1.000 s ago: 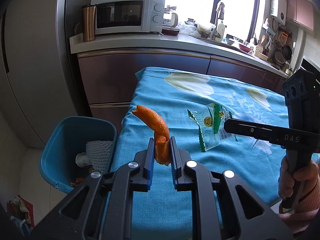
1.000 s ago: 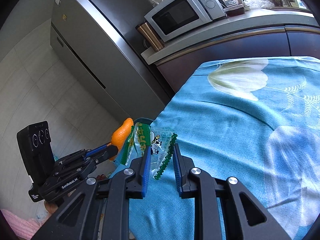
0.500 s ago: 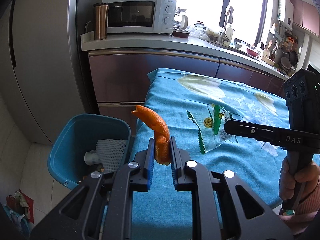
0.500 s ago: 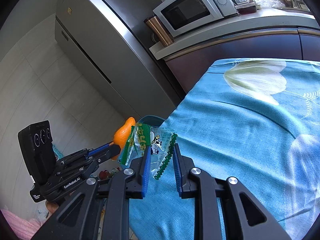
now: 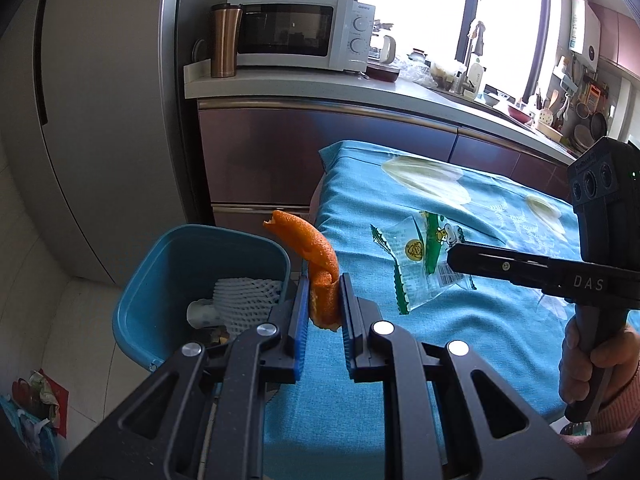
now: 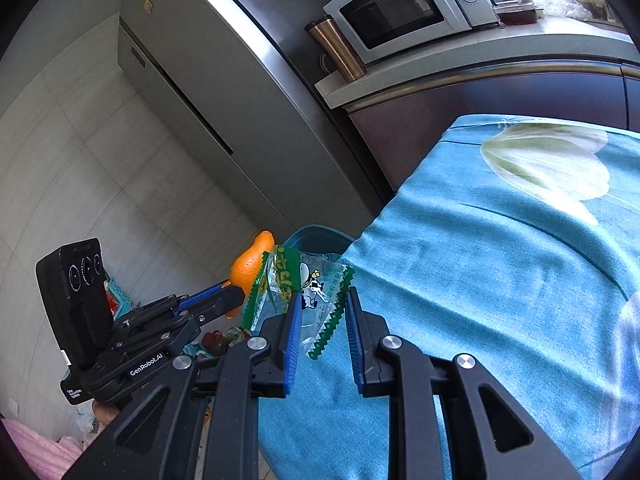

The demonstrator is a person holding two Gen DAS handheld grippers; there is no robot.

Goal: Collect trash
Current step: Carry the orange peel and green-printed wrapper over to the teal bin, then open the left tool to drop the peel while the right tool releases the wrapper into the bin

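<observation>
Fingers, left: left gripper (image 5: 324, 300) is clamped on the lower end of an orange peel (image 5: 316, 264), whose curled top stands free above the blue pads.
Fingers, right: right gripper (image 6: 320, 316) pinches a clear snack wrapper (image 6: 304, 292) with green zigzag edges; most of the film sticks out ahead of the pads.
Where the trash is: both pieces are carried in the air at the near edge of the bench (image 5: 440, 320) under its turquoise cloth, the peel just beside the bin's rim, the wrapper over the cloth.
Bin: blue bin (image 5: 200, 264) stands on the floor against the bench end, open-topped.
Bin contents: white foam fruit net (image 5: 244, 296), a pale object beside it, and darker scraps below, too hidden to name.
Risk, peel: grip is low and narrow, so the peel may pivot or slip, dropping on the floor short of the rim.
Risk, wrapper: light film may cling to a pad on release, or drift onto the cloth instead of the bin.
Risk, crowding: grippers sit close together; both reaching the bin at once could knock each other.
</observation>
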